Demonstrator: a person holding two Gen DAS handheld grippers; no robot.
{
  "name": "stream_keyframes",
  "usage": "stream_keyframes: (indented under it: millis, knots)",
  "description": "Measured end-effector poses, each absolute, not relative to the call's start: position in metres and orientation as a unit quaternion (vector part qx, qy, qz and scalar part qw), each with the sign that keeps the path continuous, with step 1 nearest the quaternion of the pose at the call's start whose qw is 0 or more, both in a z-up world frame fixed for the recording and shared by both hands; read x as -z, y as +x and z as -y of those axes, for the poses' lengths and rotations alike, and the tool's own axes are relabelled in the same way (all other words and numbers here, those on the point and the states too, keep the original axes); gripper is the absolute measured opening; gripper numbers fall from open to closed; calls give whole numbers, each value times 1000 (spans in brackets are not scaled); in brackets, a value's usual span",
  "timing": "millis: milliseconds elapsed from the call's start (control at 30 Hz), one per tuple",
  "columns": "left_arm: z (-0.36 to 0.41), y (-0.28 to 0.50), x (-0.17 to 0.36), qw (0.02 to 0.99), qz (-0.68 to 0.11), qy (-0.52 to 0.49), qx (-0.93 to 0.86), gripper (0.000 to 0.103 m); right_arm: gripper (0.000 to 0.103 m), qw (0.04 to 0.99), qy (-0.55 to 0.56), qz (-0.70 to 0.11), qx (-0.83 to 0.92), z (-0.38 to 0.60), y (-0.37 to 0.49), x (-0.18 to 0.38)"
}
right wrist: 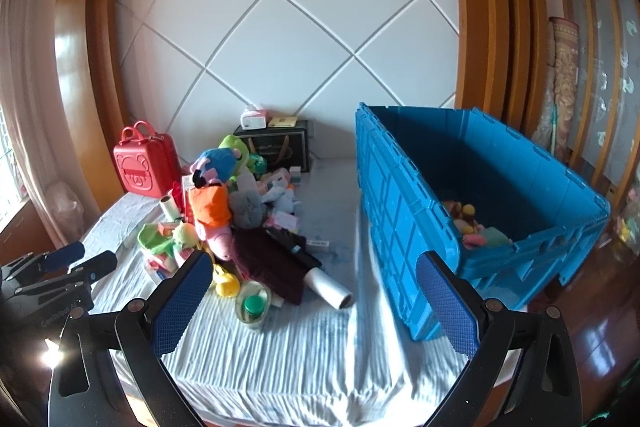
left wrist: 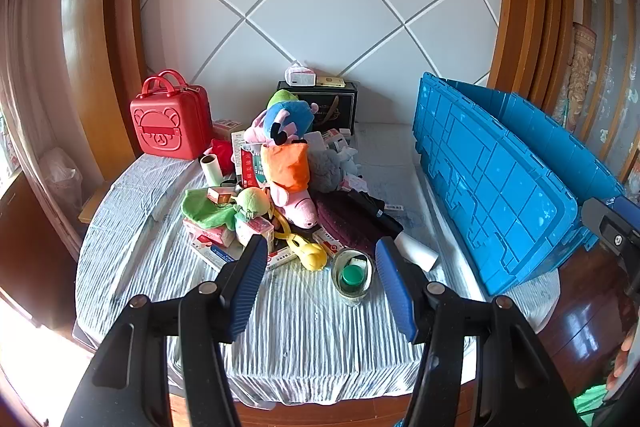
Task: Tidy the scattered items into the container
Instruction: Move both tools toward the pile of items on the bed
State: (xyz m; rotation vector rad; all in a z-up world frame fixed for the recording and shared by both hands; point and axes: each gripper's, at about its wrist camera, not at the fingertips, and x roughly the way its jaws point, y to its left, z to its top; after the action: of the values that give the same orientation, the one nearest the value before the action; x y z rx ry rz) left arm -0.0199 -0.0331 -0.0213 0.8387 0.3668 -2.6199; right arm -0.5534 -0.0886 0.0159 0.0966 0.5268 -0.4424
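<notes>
Both the left gripper (left wrist: 322,259) and right gripper (right wrist: 314,281) hang spread and empty above the bed (left wrist: 304,339). Clutter pile (left wrist: 276,195) lies left of the blue crate (right wrist: 520,187). Risk: the clear jar (left wrist: 353,277) may roll or slip; stacked plush may topple.

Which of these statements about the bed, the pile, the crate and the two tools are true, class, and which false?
1. Both tools, left and right, are open and hold nothing. True.
2. The blue crate is empty. False: a few soft toys lie inside.
3. The red case stands upright at the pile's far left. True.
4. The green-capped jar sits in the crate. False: it lies on the sheet, at the pile's near edge.
</notes>
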Motion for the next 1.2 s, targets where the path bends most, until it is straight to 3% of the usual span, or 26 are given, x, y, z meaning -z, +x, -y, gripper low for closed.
stream_keyframes:
  millis: [400,600,1200]
  knots:
    - [53,-23,35,221,-150,302,915,56,103,942,46,-265,201,89,-538,-15]
    - [93,-13,71,229,-169,316,905,56,103,939,57,-275,198,82,-520,2]
    - [213,-61,233,376,-273,439,769,56,103,879,116,-459,54,99,-352,184]
